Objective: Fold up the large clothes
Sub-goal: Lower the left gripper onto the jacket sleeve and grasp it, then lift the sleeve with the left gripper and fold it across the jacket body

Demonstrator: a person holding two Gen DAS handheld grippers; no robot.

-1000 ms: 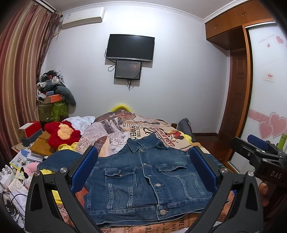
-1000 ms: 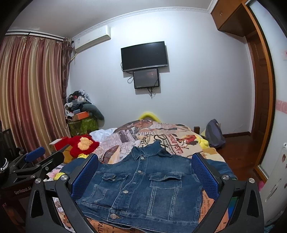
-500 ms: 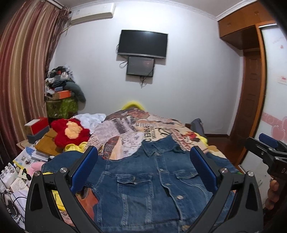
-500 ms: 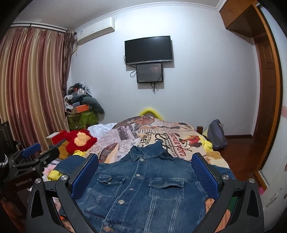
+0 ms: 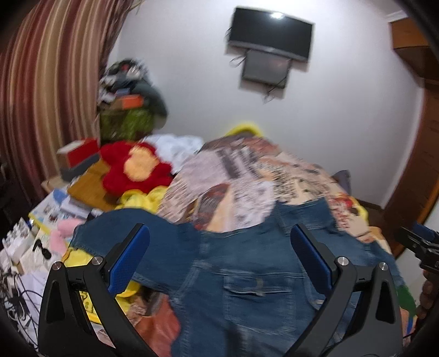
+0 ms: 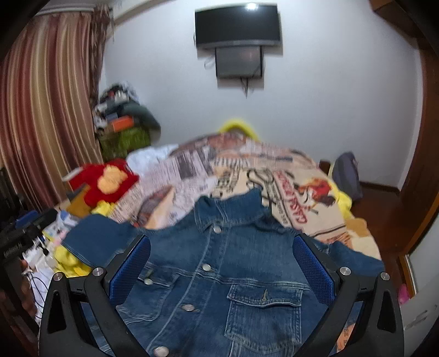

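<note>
A blue denim jacket (image 5: 247, 274) lies front up and buttoned on the printed bedspread (image 5: 247, 175), collar pointing away from me. It also shows in the right wrist view (image 6: 233, 274). My left gripper (image 5: 219, 255) is open and empty, hovering over the jacket's left chest; the left sleeve (image 5: 123, 228) spreads out beyond its left finger. My right gripper (image 6: 222, 261) is open and empty above the jacket's chest, with the button placket and a flap pocket (image 6: 263, 299) between its fingers. Both views are blurred.
A red and yellow plush flower (image 5: 137, 170) lies left of the bed. Boxes, papers and cables (image 5: 41, 219) crowd the left side. Striped curtains (image 5: 49, 82), a wall TV (image 6: 237, 24), a wooden door (image 6: 422, 164) and a bag (image 6: 347, 175) ring the bed.
Both grippers have moved forward and lower over the jacket, which now fills more of each view. The left view has swung leftward, toward the left sleeve. Both stay open.
</note>
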